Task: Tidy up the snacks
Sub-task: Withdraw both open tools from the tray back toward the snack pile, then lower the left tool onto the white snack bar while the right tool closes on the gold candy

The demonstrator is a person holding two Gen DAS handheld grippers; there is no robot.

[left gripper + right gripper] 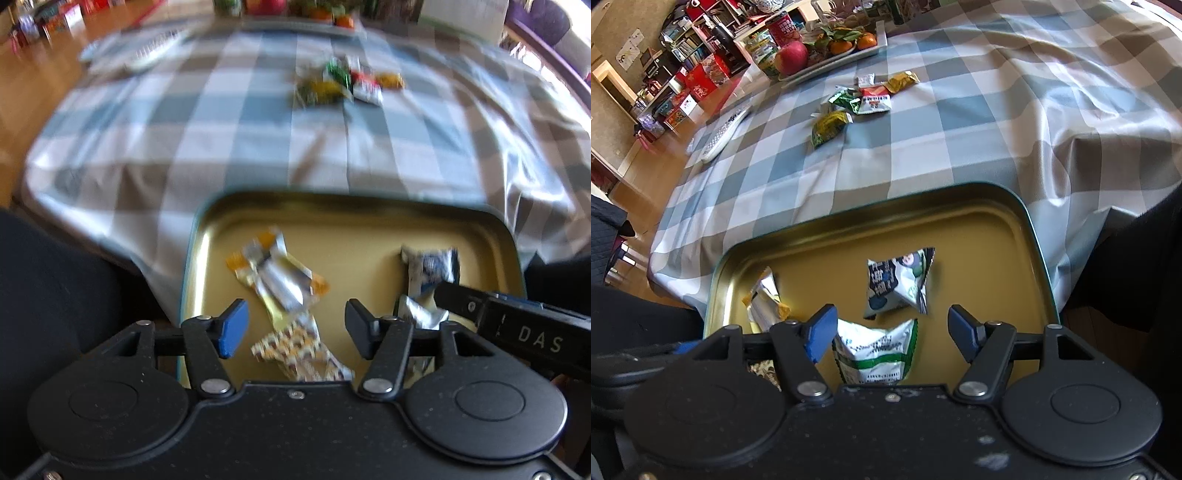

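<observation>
Gold-coloured metal tray (979, 225) sits at the near edge of the table, on a checked tablecloth (923, 147). Left gripper (295, 328) hangs over the tray's left part, fingers spread, nothing between them; orange-and-silver snack packets (277, 280) and a patterned packet (299, 350) lie beneath. Right gripper (892, 332) hangs over the tray's right part, fingers likewise released, above a green-and-white packet (875, 354) and a dark-blue packet (897, 284). Loose snacks (857, 103) remain mid-table, well apart from the tray.
</observation>
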